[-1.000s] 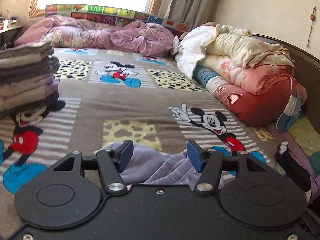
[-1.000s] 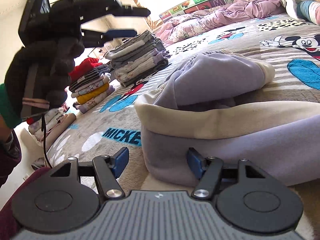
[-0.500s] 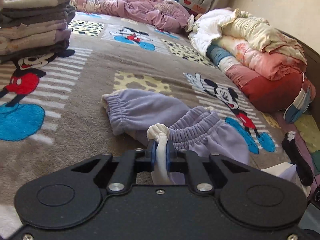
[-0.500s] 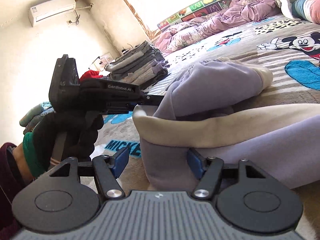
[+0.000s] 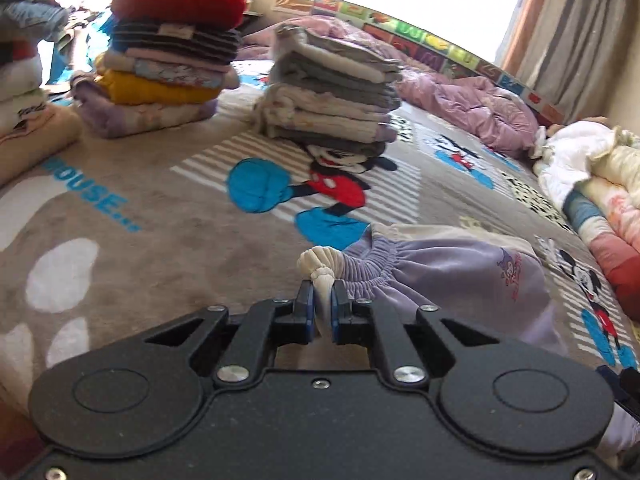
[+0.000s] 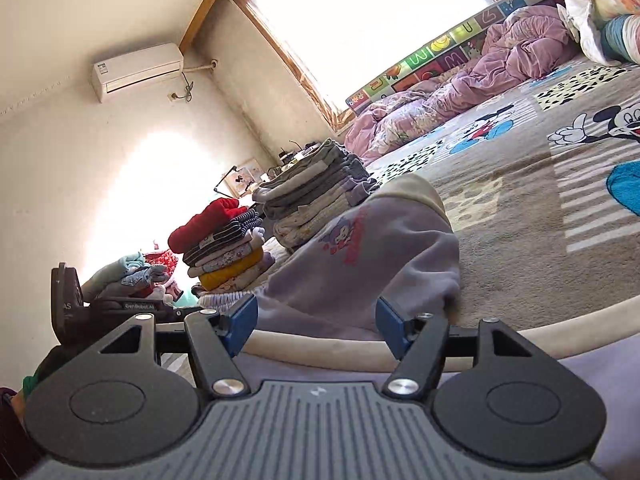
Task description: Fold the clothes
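A lilac pair of children's trousers [image 5: 452,276] with a cream lining lies crumpled on the Mickey Mouse blanket [image 5: 160,208]. My left gripper [image 5: 322,312] is shut on a bunched cream fold of its elastic waistband. In the right wrist view the trousers [image 6: 360,264] rise as a mound just ahead, a cartoon print on them. My right gripper [image 6: 316,328] is open, its blue pads either side of the cream hem, not touching it. The left gripper's body [image 6: 120,308] shows at the lower left of that view.
Two stacks of folded clothes stand on the blanket: a grey and cream one [image 5: 332,96] and one topped in red [image 5: 168,56]. A crumpled pink duvet [image 5: 460,100] lies under the window. Rolled quilts [image 5: 600,184] line the right side.
My left gripper closed on the waistband and has swung left with it, now facing the folded stacks. My right gripper stayed open and tilted up at the hem.
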Tool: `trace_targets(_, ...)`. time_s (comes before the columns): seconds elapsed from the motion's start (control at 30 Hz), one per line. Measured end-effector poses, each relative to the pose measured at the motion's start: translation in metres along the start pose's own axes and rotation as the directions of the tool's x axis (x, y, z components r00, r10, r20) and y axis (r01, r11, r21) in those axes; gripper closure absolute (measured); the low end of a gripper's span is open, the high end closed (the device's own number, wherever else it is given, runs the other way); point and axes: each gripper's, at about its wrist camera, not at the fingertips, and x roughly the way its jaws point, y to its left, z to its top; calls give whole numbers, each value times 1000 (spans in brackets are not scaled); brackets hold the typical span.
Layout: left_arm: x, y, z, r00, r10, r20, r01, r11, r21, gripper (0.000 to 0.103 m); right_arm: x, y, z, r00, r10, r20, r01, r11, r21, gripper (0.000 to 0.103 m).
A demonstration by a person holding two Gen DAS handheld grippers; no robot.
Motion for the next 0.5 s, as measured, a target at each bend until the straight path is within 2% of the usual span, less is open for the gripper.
trace_targets(0.13,8,23,-7,996,74,-54,-78,993,-83,95,4,8,-3,1000,-12,-14,12,999,-38,37)
trace_targets(0.2,3,18,-6,995,91,-26,-93,994,-59,83,4,9,-5,999,-29,-22,28,999,-46,37)
trace_targets(0.27,-4,11,-3,994,110,18,-110,994,-23,75,4,10,-7,998,-46,-30,44,998,-54,37)
trace_targets(0.33,-14,1,0,991,113,72,-117,992,49,75,1,10,-6,995,-89,-36,85,992,-89,36)
trace_targets(0.37,-18,-5,1,994,71,81,-77,994,80,75,-1,9,-6,993,-115,-38,110,988,-111,36)
trace_targets(0.43,-22,-18,2,996,-64,54,55,988,145,73,-5,9,-5,985,-167,-40,159,975,-155,36)
trace_targets(0.47,-22,-28,-1,991,-130,29,122,974,190,70,-7,8,-4,980,-193,-40,183,967,-177,36)
trace_targets(0.5,-22,-41,-6,981,-194,-5,189,951,245,61,-11,6,-3,975,-219,-33,209,961,-181,36)
